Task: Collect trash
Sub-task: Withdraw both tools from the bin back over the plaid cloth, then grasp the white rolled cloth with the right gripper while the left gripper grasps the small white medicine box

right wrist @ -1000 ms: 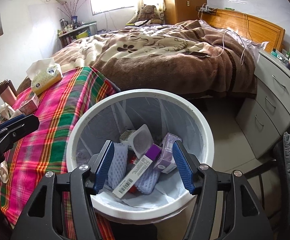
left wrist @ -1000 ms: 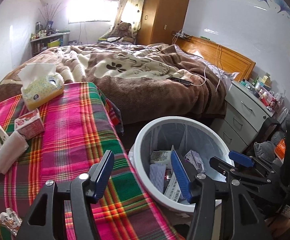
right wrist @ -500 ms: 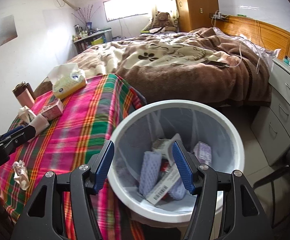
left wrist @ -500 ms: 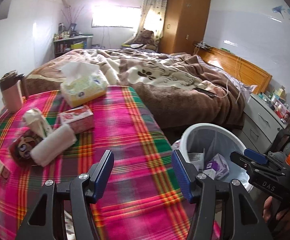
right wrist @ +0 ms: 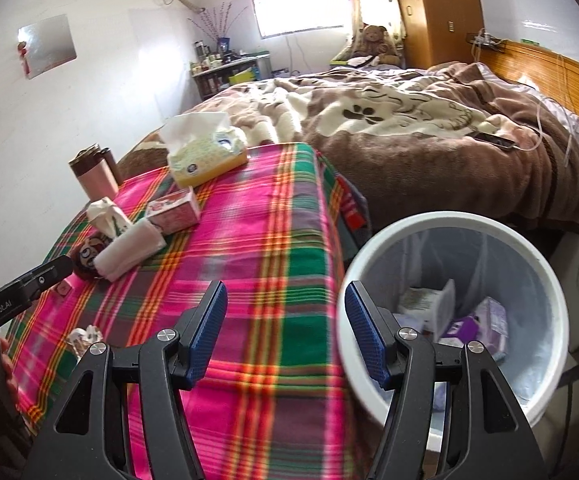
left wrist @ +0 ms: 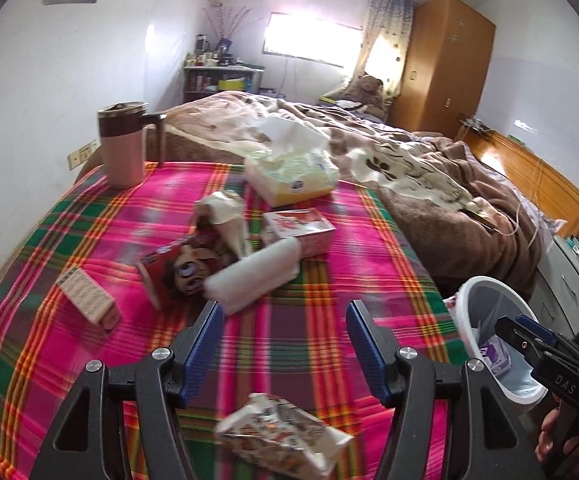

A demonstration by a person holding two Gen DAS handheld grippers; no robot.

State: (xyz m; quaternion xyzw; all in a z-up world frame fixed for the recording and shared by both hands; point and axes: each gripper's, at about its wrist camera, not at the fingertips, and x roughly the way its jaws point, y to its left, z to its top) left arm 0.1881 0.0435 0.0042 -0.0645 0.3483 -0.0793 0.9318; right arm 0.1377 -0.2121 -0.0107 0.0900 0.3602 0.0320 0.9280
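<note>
Nearest the left hand-held gripper point(left wrist: 285, 344), whose empty jaws have just been opening, a crumpled wrapper point(left wrist: 281, 436) lies on the plaid bench point(left wrist: 329, 320); it looks light and crushable, best pinched across its bunched middle. Beyond lie a white roll point(left wrist: 253, 276), small boxes and a tissue box point(left wrist: 293, 176). Right hand-held gripper point(right wrist: 285, 328) hovers agape, empty, beside the bin point(right wrist: 449, 220)
</note>
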